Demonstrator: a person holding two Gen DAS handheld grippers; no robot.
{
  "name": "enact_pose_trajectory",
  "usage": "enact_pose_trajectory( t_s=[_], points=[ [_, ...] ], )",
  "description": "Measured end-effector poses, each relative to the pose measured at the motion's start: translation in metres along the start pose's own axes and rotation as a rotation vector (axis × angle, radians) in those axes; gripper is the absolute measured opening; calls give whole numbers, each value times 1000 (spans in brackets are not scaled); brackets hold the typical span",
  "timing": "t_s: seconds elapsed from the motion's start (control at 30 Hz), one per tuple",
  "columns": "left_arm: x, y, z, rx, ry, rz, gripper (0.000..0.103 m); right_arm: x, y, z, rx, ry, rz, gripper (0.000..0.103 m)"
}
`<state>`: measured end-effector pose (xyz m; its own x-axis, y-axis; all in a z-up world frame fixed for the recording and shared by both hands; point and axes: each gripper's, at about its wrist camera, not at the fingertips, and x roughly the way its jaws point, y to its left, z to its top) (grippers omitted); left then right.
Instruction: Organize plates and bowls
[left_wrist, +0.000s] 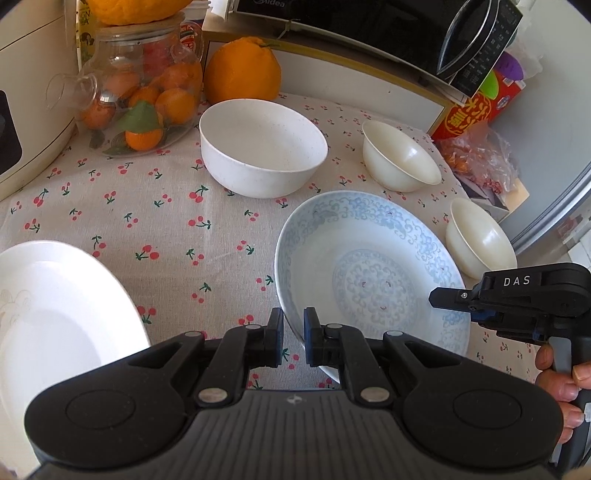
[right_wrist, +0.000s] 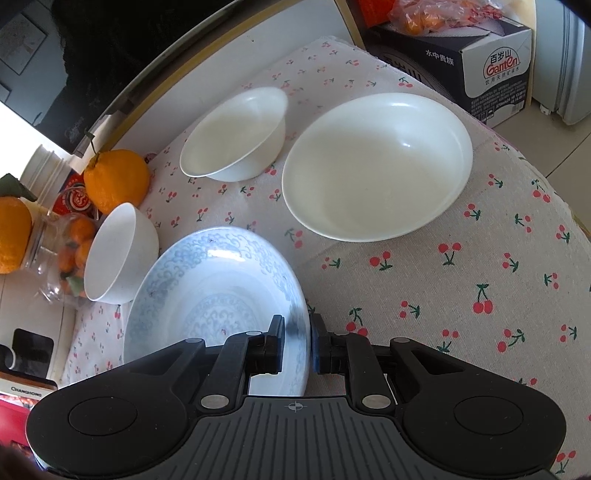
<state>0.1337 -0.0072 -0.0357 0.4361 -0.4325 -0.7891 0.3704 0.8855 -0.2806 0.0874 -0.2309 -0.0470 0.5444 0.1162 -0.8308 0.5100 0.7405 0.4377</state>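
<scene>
Right wrist view: round blue-patterned porcelain plate (right_wrist: 207, 295), on the cherry-print tablecloth (right_wrist: 480, 295), rim clamped at opposite sides by right gripper (right_wrist: 297, 343) and left gripper (left_wrist: 293, 334), apparently for a balanced two-handed lift.

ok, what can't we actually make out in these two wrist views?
- white plate: left wrist view, cut off by the left edge and the left gripper body; not in the right wrist view.
- blue plate, near rim: under gripper bodies in both views; lifted or resting, cannot tell.
- right gripper pad contact: right wrist view, rim there dark and blurred.
</scene>
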Motion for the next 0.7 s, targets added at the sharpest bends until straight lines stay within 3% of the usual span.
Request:
enact_pose_trajectory(
  t_s=[0.27, 0.43, 0.47, 0.53, 0.57, 0.6, 0.7],
  points=[
    [-1, 3, -2, -3, 1, -21, 11, 0, -2, 1, 10, 13, 17, 18],
    [-8, -2, -5, 32, -18, -17, 31, -3, -3, 2, 9, 39, 56, 27],
    [-9, -3, -6, 37, -20, -17, 35, -5, -3, 2, 6, 45, 71, 33],
    [-13, -3, -8, 36, -29, -19, 56, -8, -2, 0, -13, 54, 101, 55],
    [-15, -2, -8, 36, -36, -21, 60, -9, -1, -1, -27, 55, 112, 69],
    [-17, -2, -9, 40, -41, -22, 66, -11, 1, -3, -44, 56, 120, 76],
    [-24, -1, -14, 62, -55, -20, 77, -14, 5, -10, -104, 76, 138, 80]
  ],
)
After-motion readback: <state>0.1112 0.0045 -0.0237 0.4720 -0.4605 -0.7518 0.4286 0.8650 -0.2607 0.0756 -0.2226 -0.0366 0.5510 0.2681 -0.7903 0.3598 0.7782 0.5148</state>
